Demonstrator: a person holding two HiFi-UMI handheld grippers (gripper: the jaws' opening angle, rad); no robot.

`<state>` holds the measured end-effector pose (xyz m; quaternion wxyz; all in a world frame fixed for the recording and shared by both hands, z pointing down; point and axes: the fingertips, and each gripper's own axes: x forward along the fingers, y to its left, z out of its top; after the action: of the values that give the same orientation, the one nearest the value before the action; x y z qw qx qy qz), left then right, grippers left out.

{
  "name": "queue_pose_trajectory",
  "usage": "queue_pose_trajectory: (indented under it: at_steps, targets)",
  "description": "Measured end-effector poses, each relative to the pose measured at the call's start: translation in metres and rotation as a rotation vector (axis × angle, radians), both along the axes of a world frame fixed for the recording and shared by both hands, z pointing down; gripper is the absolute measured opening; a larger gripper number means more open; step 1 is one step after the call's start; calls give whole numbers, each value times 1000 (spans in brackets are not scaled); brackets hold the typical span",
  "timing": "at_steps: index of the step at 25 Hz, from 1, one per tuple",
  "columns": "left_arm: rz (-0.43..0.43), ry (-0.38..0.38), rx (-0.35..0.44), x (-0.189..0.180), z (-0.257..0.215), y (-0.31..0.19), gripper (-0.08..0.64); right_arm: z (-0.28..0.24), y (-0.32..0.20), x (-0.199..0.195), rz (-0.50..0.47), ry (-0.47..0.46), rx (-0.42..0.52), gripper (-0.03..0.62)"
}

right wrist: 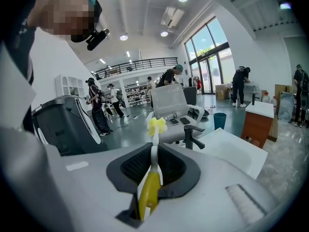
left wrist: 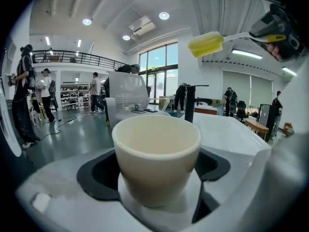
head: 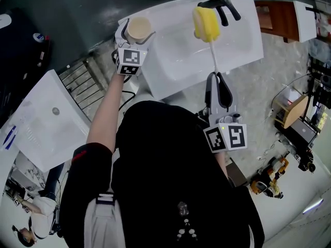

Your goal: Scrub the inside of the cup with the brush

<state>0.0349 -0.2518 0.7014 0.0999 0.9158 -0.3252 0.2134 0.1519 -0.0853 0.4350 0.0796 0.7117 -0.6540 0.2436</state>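
Right gripper clamps the yellow brush over the sink; the empty cream cup sits loose between the left gripper's wide jaws.

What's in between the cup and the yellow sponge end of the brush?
Only bare white sink. In the head view, nothing else sits between the cup and the brush's yellow sponge head.

The sink lies open between cup and brush; the black faucet crowds just behind the brush's sponge.
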Motion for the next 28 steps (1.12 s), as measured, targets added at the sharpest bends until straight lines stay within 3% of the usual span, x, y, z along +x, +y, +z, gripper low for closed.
queue_pose_trajectory:
  at_steps: [18,28]
  targets:
    - [22,-5,-25,-16,-19,27,446,-3,11,-12,-71,-21,37,40]
    - [-50,-51,93,-45,-87,45,446,-15,3,-28,-257,-36,86,40]
